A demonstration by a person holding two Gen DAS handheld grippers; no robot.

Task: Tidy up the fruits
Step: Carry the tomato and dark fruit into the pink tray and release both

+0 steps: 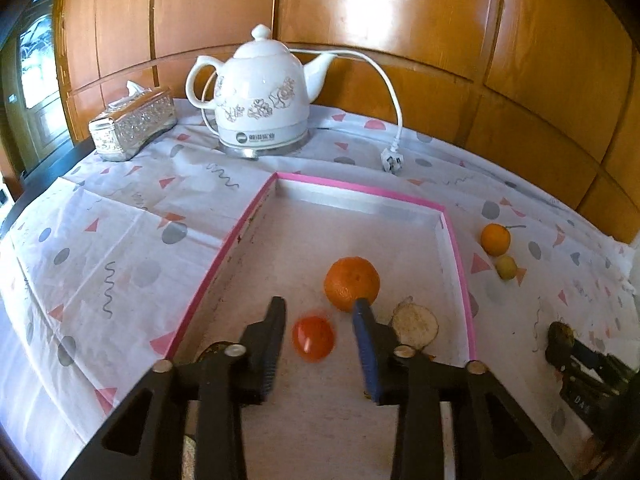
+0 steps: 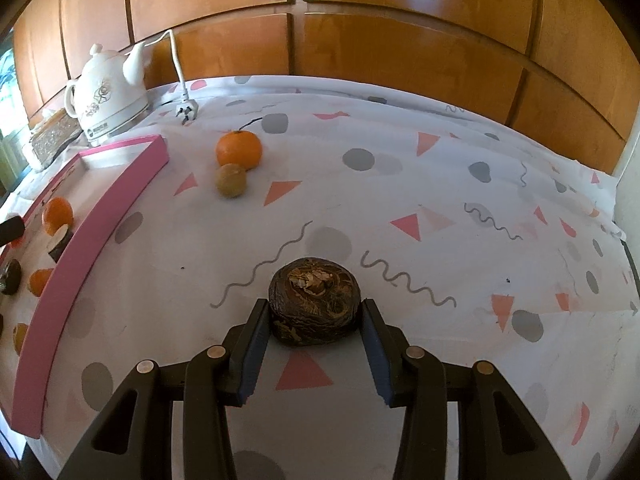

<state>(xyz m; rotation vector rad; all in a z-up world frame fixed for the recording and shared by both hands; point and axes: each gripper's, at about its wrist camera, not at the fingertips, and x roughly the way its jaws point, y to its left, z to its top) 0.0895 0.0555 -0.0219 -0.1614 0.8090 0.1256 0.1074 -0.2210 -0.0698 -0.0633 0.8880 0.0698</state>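
Glossy varnished wood panels [image 1: 400, 8] fill the top of both frames. The kettle [image 1: 260, 92] looks like smooth glazed ceramic on a shiny metal base. A thin creased printed cloth [image 2: 400, 208] covers the worktop. The tissue box [image 1: 132, 124] sparkles like cut glass. The dark fruit [image 2: 314, 304] looks rough and wrinkled.

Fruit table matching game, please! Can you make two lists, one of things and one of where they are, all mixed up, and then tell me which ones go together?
Things:
1. small red fruit
2. dark brown fruit
3. orange with a stem
4. kettle

Places:
A. at the back, by the wooden wall
B. in the pink tray, between the left fingers
C. on the cloth, beside a small yellow-green fruit
D. on the cloth, between the right fingers

Pairs: 1-B, 2-D, 3-C, 4-A
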